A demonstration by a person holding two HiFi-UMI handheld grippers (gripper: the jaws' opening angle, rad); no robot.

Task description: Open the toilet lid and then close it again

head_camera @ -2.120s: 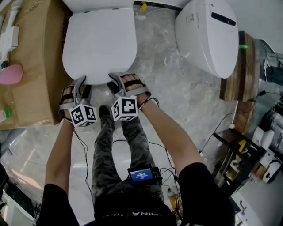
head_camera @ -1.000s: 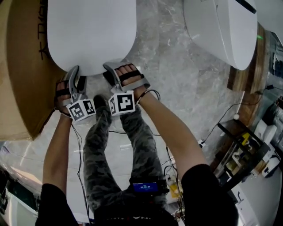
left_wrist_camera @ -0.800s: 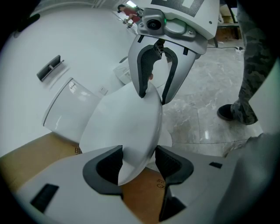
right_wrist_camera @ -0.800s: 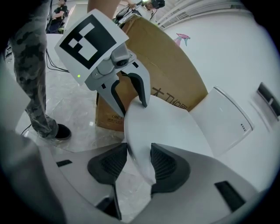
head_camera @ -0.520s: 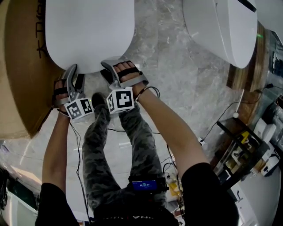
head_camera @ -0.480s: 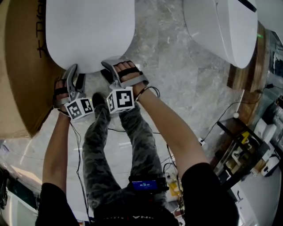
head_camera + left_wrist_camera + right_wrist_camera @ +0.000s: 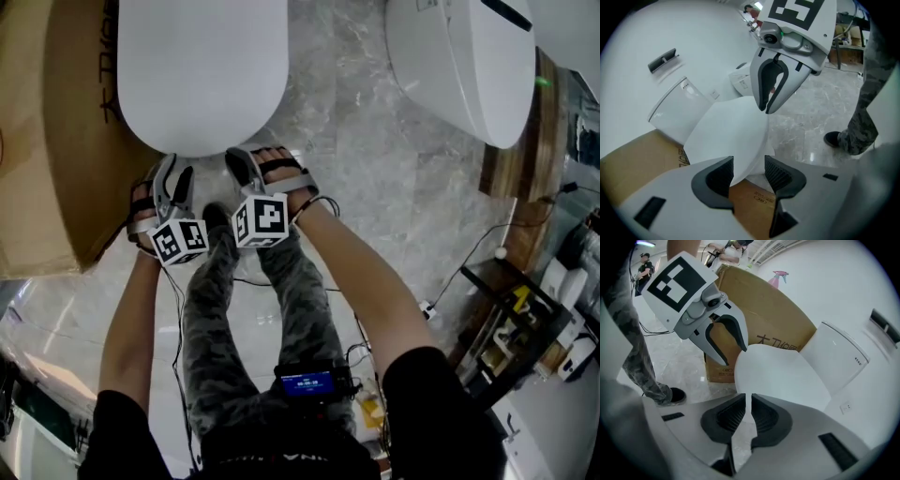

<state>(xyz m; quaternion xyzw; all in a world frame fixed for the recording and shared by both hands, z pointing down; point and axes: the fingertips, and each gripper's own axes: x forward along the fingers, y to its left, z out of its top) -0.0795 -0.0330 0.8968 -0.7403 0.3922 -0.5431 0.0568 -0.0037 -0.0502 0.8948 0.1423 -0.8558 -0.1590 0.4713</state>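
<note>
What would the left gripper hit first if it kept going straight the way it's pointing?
Most likely the front edge of the toilet lid: it sits right between the left gripper's open fingers, so contact would come almost at once.

The toilet lid (image 7: 202,75) ahead of the fingers (image 7: 729,416) is showing smooth white plastic with a soft sheen. The fingers are looking ribbed, matt black. The box (image 7: 56,187) left of them is showing dull brown cardboard.
</note>
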